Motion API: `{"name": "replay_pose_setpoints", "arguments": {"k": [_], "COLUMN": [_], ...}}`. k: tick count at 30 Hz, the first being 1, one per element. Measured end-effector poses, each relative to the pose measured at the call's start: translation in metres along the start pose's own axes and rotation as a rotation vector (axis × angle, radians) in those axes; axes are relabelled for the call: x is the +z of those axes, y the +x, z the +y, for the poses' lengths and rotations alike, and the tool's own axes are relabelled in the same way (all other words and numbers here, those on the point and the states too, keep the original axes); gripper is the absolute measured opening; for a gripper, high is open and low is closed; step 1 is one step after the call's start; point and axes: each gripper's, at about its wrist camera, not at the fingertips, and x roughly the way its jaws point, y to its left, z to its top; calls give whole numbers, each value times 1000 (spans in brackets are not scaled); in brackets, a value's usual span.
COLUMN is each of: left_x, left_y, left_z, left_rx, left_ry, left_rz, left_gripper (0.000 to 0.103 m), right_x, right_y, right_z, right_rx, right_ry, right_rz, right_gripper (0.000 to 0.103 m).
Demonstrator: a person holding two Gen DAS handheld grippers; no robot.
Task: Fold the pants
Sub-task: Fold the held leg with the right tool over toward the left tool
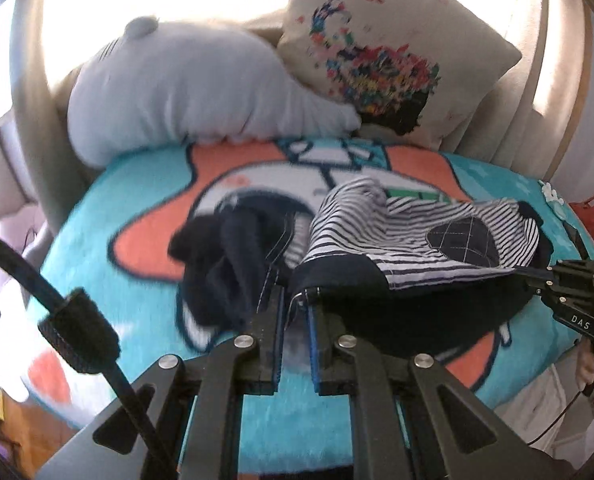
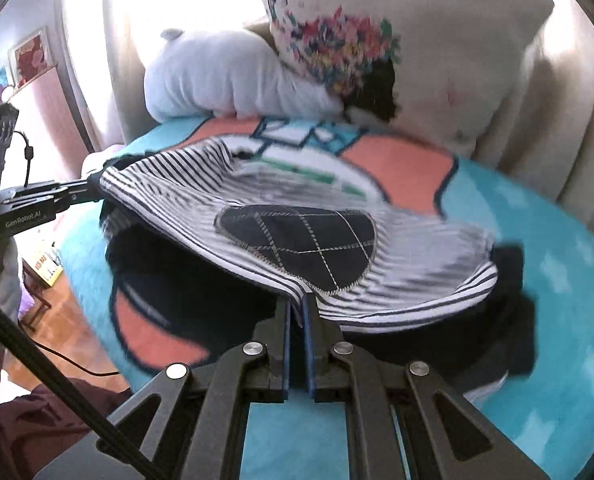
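Striped pants held lifted between two grippers above a turquoise blanket.

Left wrist view: the pants [image 1: 409, 240] are pinched at a dark hem by the left gripper [image 1: 293, 300], its fingers clenched on the cloth; the right gripper [image 1: 531, 272] is seen at the far edge. Right wrist view: the striped edge beside the dark patch [image 2: 301, 244] is clamped by the right gripper [image 2: 295, 304]; the blanket [image 2: 537, 280] lies below, cushions [image 2: 437, 60] behind.

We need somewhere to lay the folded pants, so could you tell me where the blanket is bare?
Bare blanket lies right of the pants, towards the floral cushion, and near both grippers. The far edge is crowded by the grey plush. The left gripper and right gripper hold the pants.
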Motion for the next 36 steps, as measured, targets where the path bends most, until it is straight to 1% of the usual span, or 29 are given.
{"name": "replay_pose_setpoints", "arguments": {"k": [3,5,7,9,10,11,12,13,14,15,17,18,20,23,24,25,27,28,29,30,31,33,36], "left_x": [-12,-19,-21,-20,-18,-16,-14,-11,-8,-6,0,2,6,12,14,15,17,18,18,19,20,23,30], "left_y": [2,-2,-12,-24,-32,-39,-48,-53,-57,-60,-61,-60,-57,-51,-50,-48,-47,-46,-46,-47,-47,-46,-44], "left_z": [4,5,10,17,22,27,35,39,44,49,55,56,53,44,42,40,39,39,40,41,44,49,54], "left_rx": [1,-2,-4,-10,-23,-32,-37,-41,-50,-63,-86,-98,-110,-114,-116,-122,-132,-132,-130,-128,-129,-132,-144], "left_ry": [3,23,33,27,14,-1,-28,-48,-71,-96,-136,-148,-159,-155,-155,-159,-169,-178,-185,-197,-211,-236,-271], "left_rz": [33,37,23,15,2,-11,-33,-47,-60,-71,-83,-86,-86,-84,-84,-84,-85,-87,-89,-90,-91,-90,-91], "left_gripper": [12,16,26,30,33,36,42,47,49,51,51,51,51,52,54,56,56,56,56,57,59,59,59], "right_x": [-10,-16,-20,-23,-24,-25,-26,-29,-31,-31,-31,-30,-25,-9,-4,-1,5,7,8,7,6,4,0], "right_y": [8,10,10,4,-4,-13,-23,-35,-45,-52,-60,-60,-57,-43,-37,-31,-10,1,7,10,9,-3,-30], "right_z": [0,0,-1,-7,-13,-19,-28,-41,-55,-66,-88,-97,-106,-105,-103,-100,-99,-99,-98,-97,-96,-94,-92], "right_rx": [8,11,-7,9,16,16,10,-6,-32,-59,-114,-119,-91,-86,-90,-113,-159,-175,-185,-180,-146,-103,-100], "right_ry": [31,36,36,62,87,113,150,203,260,300,370,399,441,435,425,422,426,432,439,442,443,448,458], "right_rz": [15,26,27,17,-4,-29,-62,-102,-139,-162,-191,-197,-211,-216,-209,-182,-104,-73,-54,-46,-57,-105,-172], "right_gripper": [6,6,6,8,8,12,20,25,37,41,41,41,41,41,41,42,46,46,43,18,10,10,10]}}
